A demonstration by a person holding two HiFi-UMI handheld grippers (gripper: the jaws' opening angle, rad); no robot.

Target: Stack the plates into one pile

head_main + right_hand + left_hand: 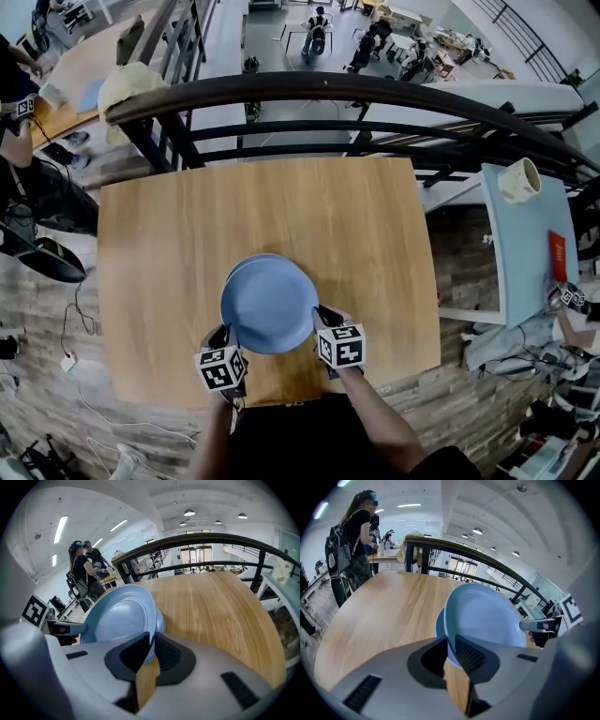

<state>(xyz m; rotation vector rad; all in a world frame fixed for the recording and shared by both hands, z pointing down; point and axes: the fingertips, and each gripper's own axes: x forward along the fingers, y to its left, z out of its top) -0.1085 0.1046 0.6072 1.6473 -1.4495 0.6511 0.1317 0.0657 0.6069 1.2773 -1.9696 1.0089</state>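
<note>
Blue upper plate (272, 305), head view: I hold it by its near rim with both tools, the left gripper (223, 337) at one side and the right gripper (324, 316) at the other, each nearly closed and pinching the rim. Beyond and beneath the jaws, the lower plate (232, 275) shows as a thin blue crescent past the held one, resting on the wooden table (159, 244). Left gripper view: the jaws stand narrowly apart with the rim clamped between the pads. The upper plate (485, 616) tilts up away from the jaws, and the lower plate (439, 624) peeps out below it, just ahead of them. Right gripper view: the same narrow grip on the rim, with the upper plate (119, 616) ahead and left of the jaws and the lower plate (161, 620) edging out behind it. Step in hand, as I judge it: setting the held plate onto the one below; whether the two touch I cannot tell. The next move calls for levelling the plate, centring it over the lower one, then opening both grippers together so that neither side drops first.
</note>
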